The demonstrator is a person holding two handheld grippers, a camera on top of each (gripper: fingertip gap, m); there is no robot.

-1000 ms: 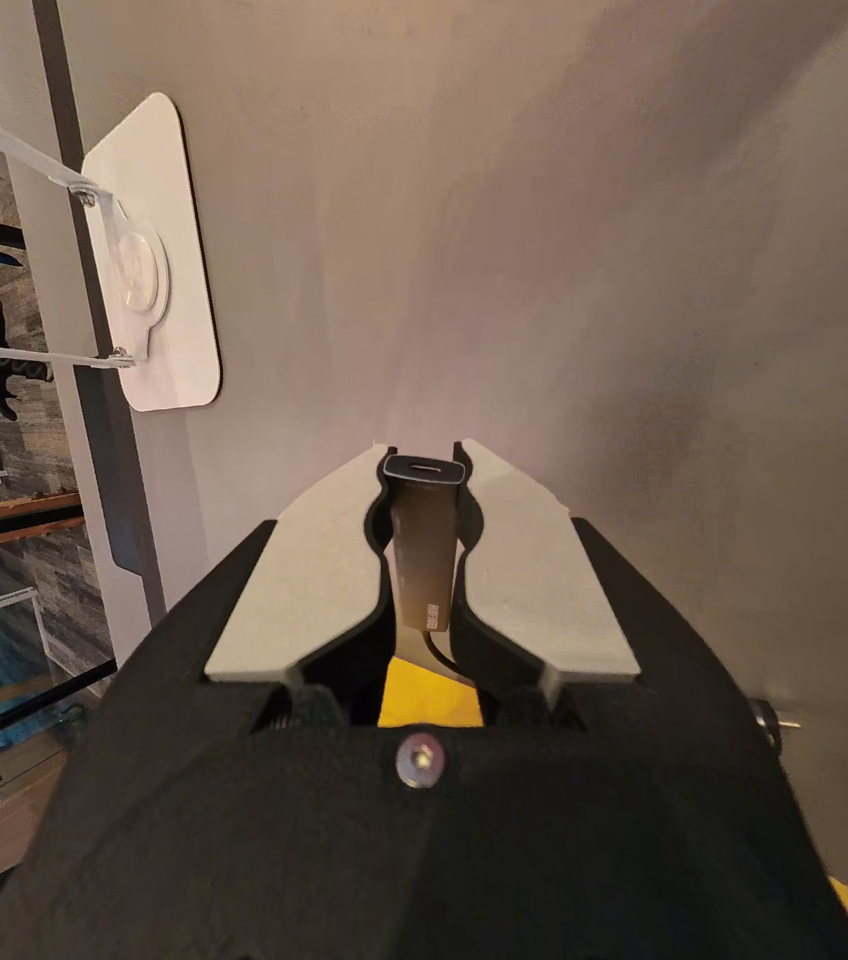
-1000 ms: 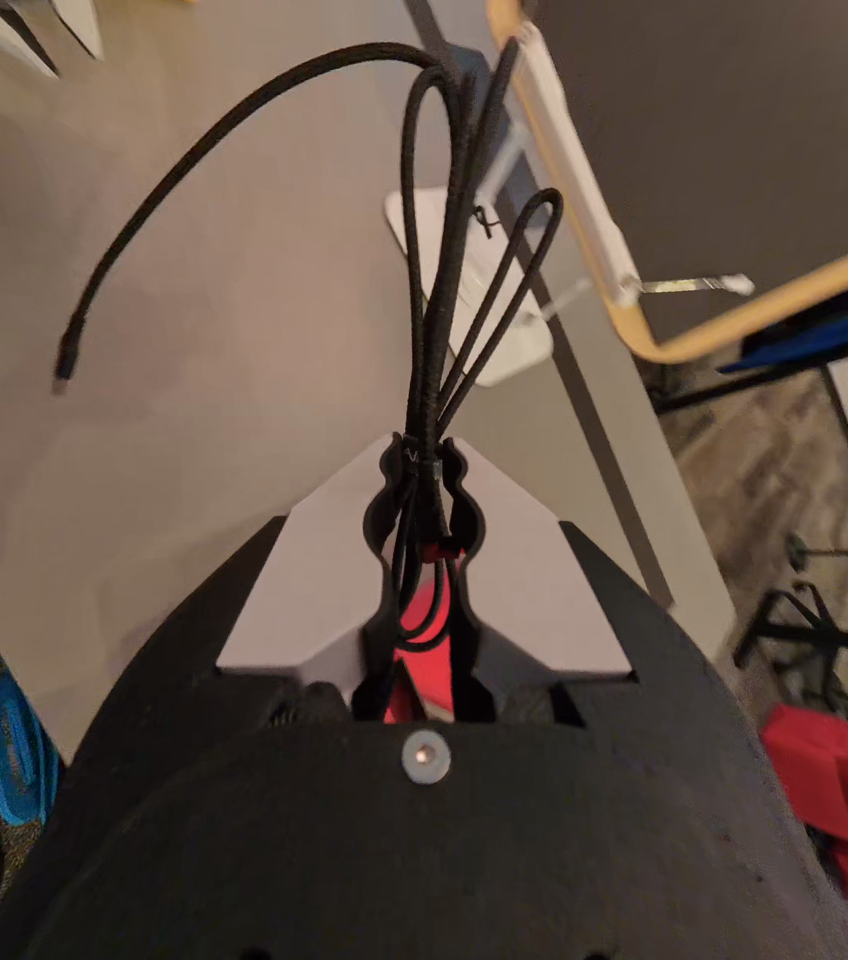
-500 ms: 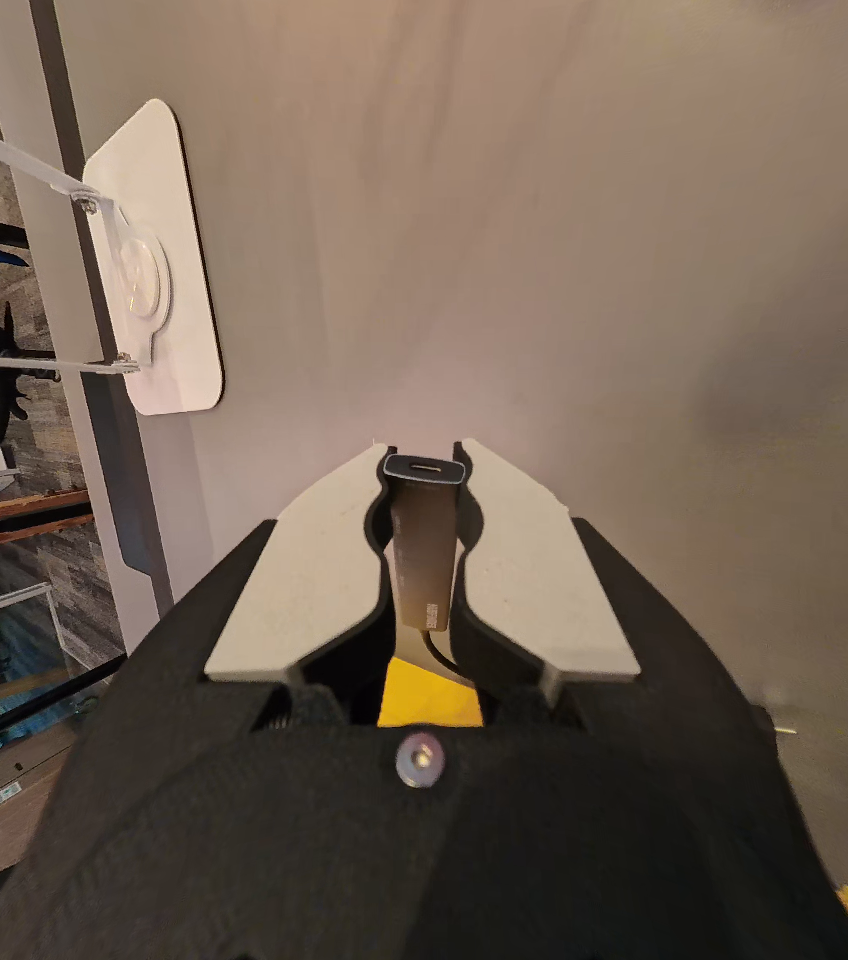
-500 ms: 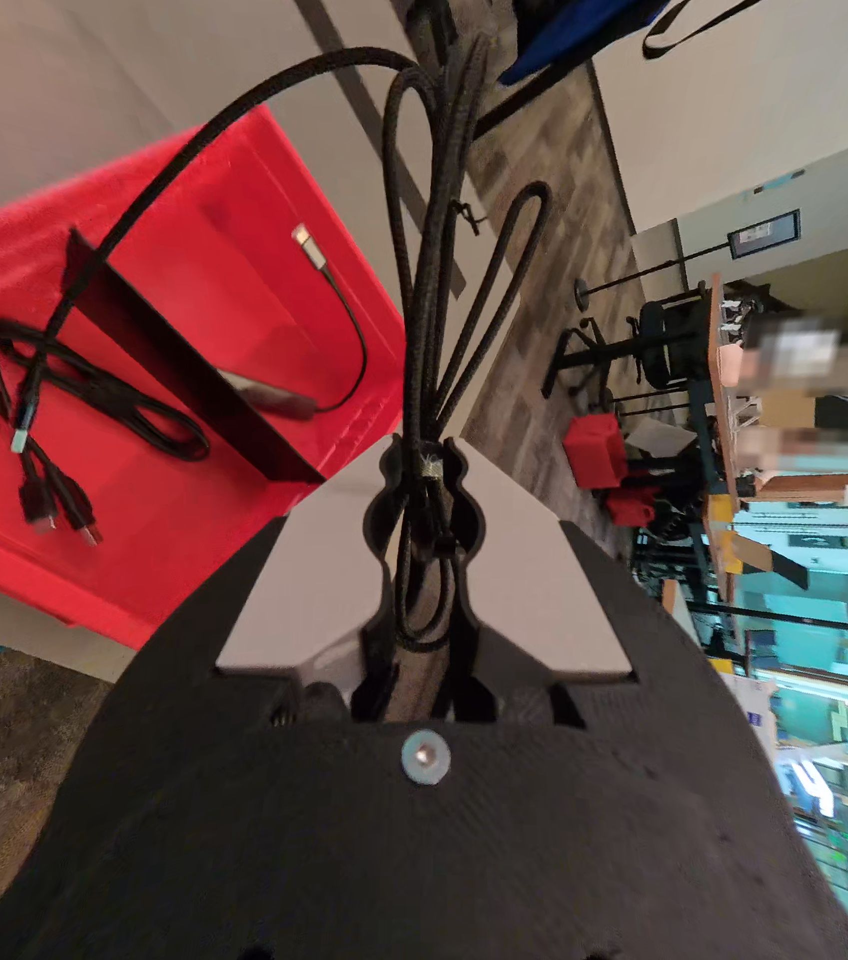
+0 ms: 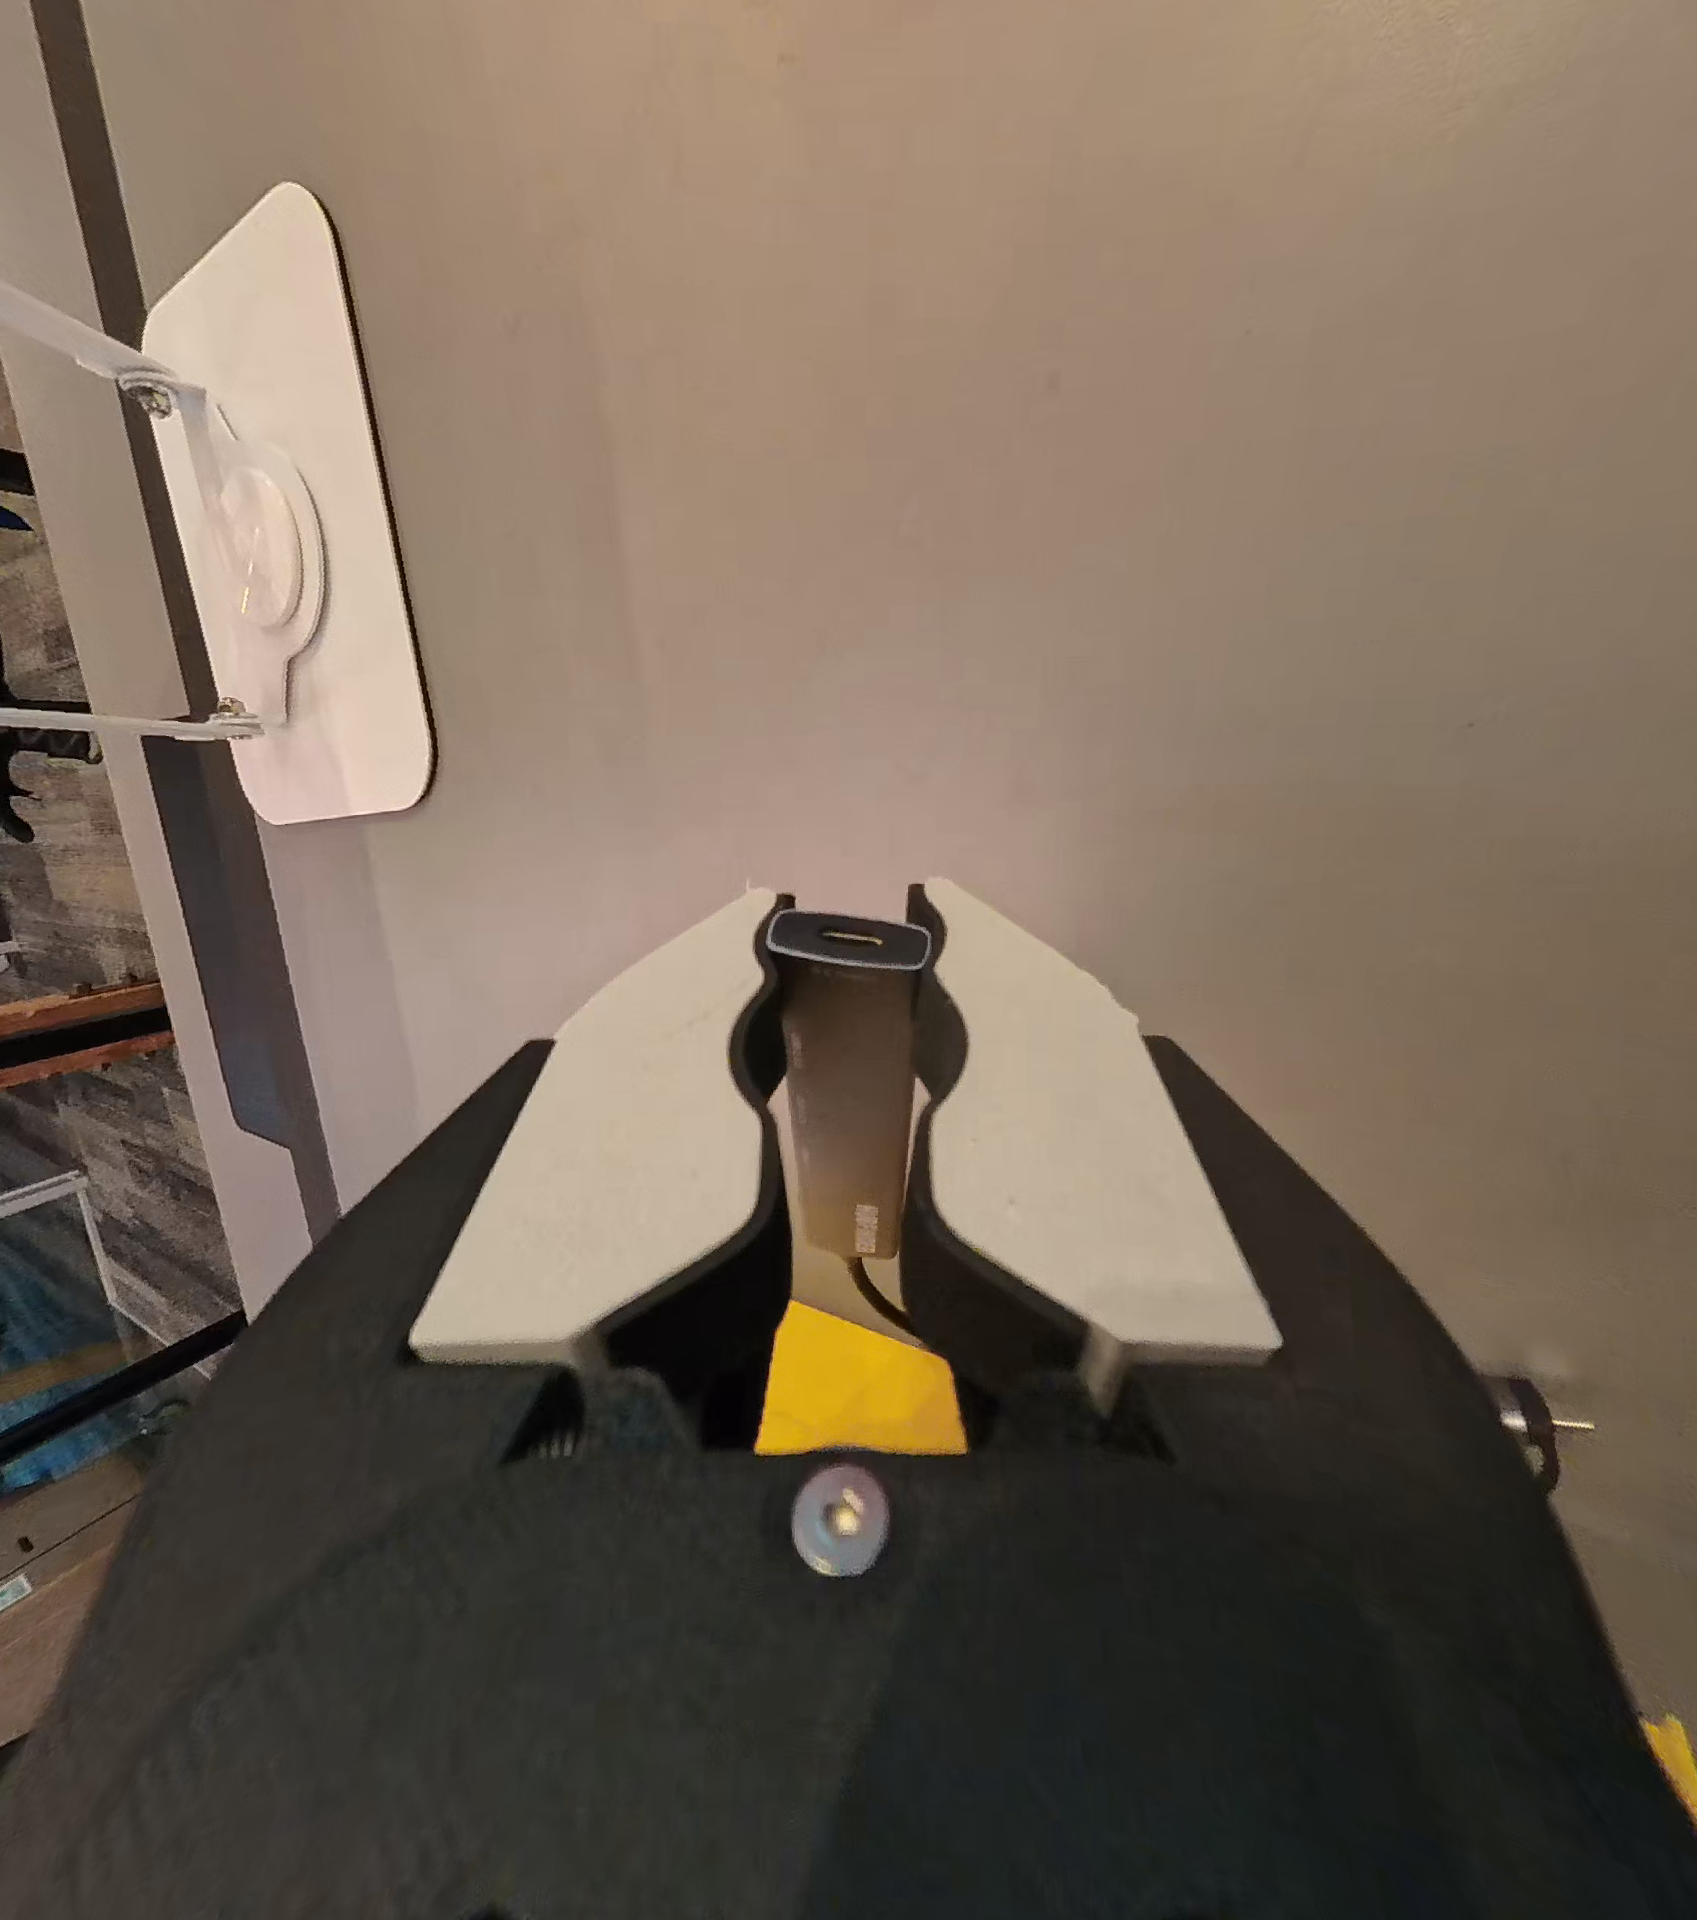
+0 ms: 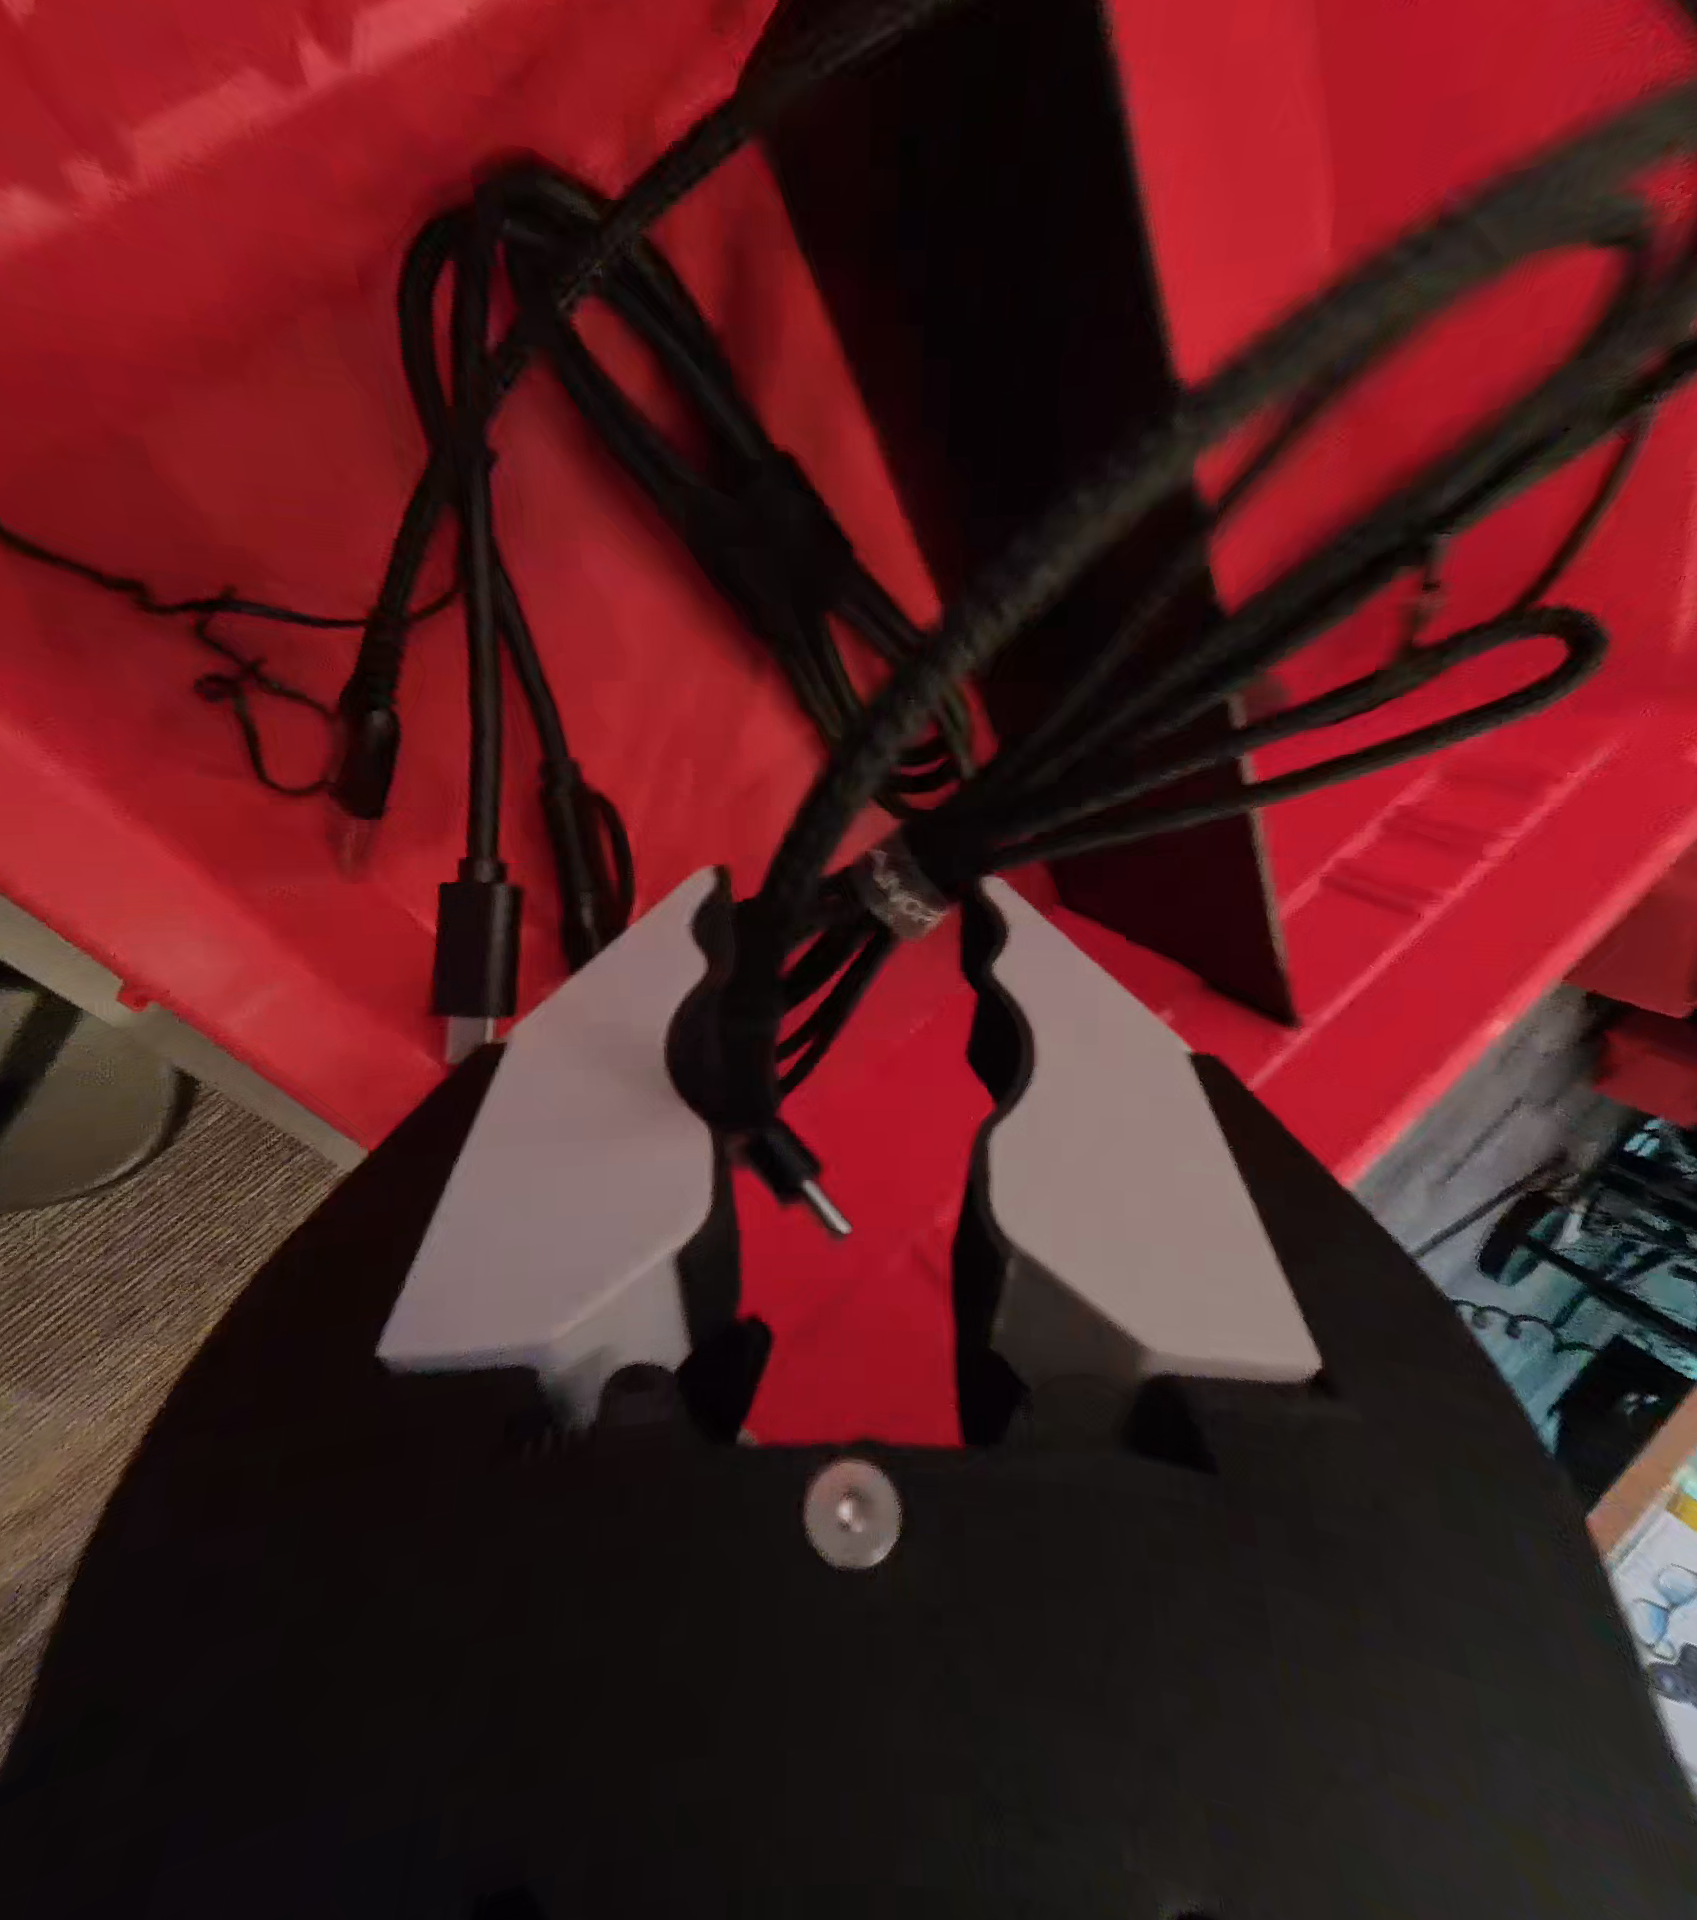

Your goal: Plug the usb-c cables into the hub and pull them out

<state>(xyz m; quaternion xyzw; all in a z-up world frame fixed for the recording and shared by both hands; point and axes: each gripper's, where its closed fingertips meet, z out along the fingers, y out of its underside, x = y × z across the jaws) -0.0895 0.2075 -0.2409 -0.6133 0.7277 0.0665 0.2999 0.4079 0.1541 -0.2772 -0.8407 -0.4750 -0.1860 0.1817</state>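
Note:
My left gripper (image 5: 846, 896) is shut on a slim dark grey hub (image 5: 849, 1081), held above the grey table (image 5: 1187, 468). The hub's end port faces forward and its thin black lead runs back between the fingers. My right gripper (image 6: 849, 896) is open over a red bin (image 6: 200, 395). A tied bundle of black braided usb-c cable (image 6: 1031, 665) lies loosely between its fingers, leaning to the right. One plug (image 6: 802, 1190) of the bundle hangs inside the gap near the left finger.
The red bin has a black divider (image 6: 979, 312) and holds several other black cables (image 6: 480, 675). A white flat stand base (image 5: 293, 499) sits at the table's left edge. Carpeted floor and office clutter lie beyond the bin.
My right gripper has swung down close over the red bin and its jaws have opened; the cable bundle has tipped to the right. The left gripper still holds the hub, almost still.

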